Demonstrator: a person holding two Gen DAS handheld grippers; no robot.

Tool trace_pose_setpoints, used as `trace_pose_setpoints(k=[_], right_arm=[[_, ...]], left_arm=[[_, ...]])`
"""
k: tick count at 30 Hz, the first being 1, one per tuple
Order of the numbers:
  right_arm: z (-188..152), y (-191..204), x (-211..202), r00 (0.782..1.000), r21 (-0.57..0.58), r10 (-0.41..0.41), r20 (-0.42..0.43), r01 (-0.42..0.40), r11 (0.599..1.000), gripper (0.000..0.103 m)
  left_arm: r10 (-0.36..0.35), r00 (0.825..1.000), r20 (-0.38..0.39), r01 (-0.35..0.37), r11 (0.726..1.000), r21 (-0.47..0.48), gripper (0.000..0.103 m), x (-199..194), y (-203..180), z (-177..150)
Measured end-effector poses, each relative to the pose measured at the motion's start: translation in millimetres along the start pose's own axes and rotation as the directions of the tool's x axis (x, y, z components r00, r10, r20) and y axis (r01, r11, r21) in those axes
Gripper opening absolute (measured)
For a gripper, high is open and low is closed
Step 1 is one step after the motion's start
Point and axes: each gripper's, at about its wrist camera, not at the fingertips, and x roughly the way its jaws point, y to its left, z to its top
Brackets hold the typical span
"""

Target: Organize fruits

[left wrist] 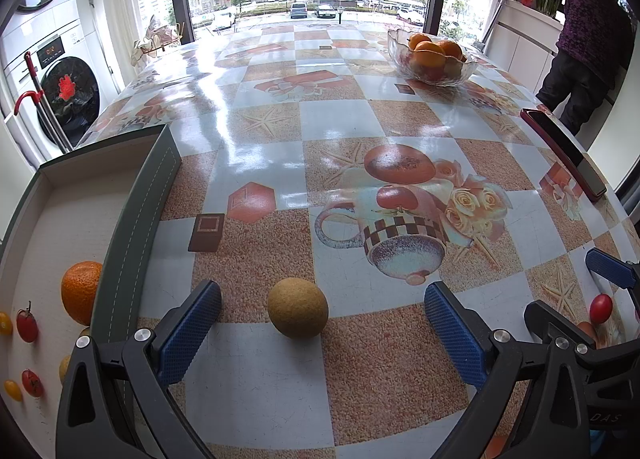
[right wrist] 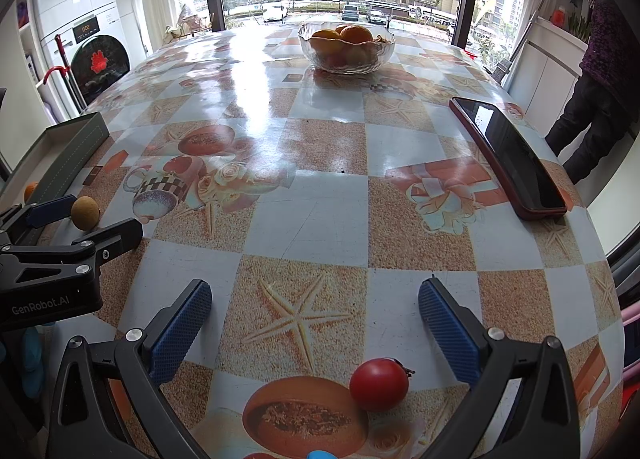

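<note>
In the left wrist view the left tool (left wrist: 322, 319) stands with its blue pads wide apart and nothing between them but a tan round fruit (left wrist: 298, 307), which sits on the tabletop (left wrist: 340, 131) at the lower centre of the frame, straight ahead and slightly left of midway. Being near spherical, it has no real long axis, so approach angle matters little. The grey tray (left wrist: 140, 195) lies at the left edge, just beside that fruit, already holding an orange (left wrist: 80, 291) and several small tomatoes. In the right wrist view the right tool (right wrist: 316, 319) is likewise spread open, with a red tomato (right wrist: 379, 384) low in the frame, right of centre and near its right pad; its stem end seems to point right, though distortion makes that uncertain. Each hand is nearest its own fruit.
</note>
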Motion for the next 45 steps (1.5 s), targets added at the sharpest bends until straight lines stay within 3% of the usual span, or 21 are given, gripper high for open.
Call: trace_pose_setpoints(k=[18, 19, 21, 22, 23, 24, 25, 26, 29, 34, 45], right_arm=[[0.4, 2.2, -1.0, 1.0, -0.007, -0.01, -0.005, 0.01, 1.0, 0.102], [0.1, 2.0, -2.6, 1.0, -0.006, 0.003, 0.001, -0.003, 1.0, 0.096], [-1.7, 2.4, -6.9, 1.0, -0.005, 0.004, 0.015, -0.004, 1.0, 0.083], [-2.6, 2.4, -8.8, 1.0, -0.006, 0.004, 0.022, -0.004, 1.0, 0.073], [-3.2, 2.3, -10.7, 1.0, -0.008, 0.011, 0.027, -0.011, 1.0, 0.059], [-3.6, 1.8, -13.0, 0.999, -0.008, 0.021, 0.031, -0.02, 1.0, 0.049], [-4.0, 0.0, -14.8, 0.999, 0.001, 0.045, 0.029, -0.045, 0.999, 0.022], [-5.3, -3.3, -16.3, 0.996, 0.021, 0.083, 0.027, -0.083, 0.996, 0.009], [-12.6, -15.2, -24.1, 0.988, 0.091, 0.148, 0.051, -0.152, 0.984, 0.009], [-25.5, -31.2, -33.6, 0.973, 0.163, 0.218, 0.077, -0.228, 0.96, 0.009], [-30.1, -39.5, -45.4, 0.972, 0.192, 0.208, 0.112, -0.227, 0.955, 0.009]], left_arm=[[0.007, 1.0, 0.0, -0.007, 1.0, -0.004, 0.101, 0.1, -0.1, -0.5], [0.006, 1.0, 0.002, -0.006, 1.0, -0.002, 0.099, -1.0, -0.9, -0.9], [-0.009, 1.0, 0.026, 0.008, 1.0, 0.009, 0.073, -7.4, -3.2, -3.4], [-0.015, 0.999, 0.029, 0.015, 1.0, 0.014, 0.069, -10.6, -3.4, -4.0], [-0.021, 0.999, 0.033, 0.021, 1.0, 0.02, 0.062, -12.2, -4.4, -5.6], [-0.032, 0.999, 0.041, 0.031, 0.999, 0.027, 0.043, -14.6, -4.7, -6.2], [-0.046, 0.998, 0.045, 0.044, 0.998, 0.032, 0.031, -16.7, -5.1, -6.6], [-0.068, 0.997, 0.044, 0.067, 0.997, 0.029, 0.026, -18.4, -3.5, -7.4], [-0.138, 0.989, 0.049, 0.138, 0.99, -0.004, 0.026, -24.7, 4.3, -13.6], [-0.163, 0.985, 0.054, 0.165, 0.986, -0.022, 0.026, -32.9, 8.6, -18.6], [-0.176, 0.976, 0.125, 0.178, 0.984, -0.003, 0.026, -70.8, 11.5, -20.9]])
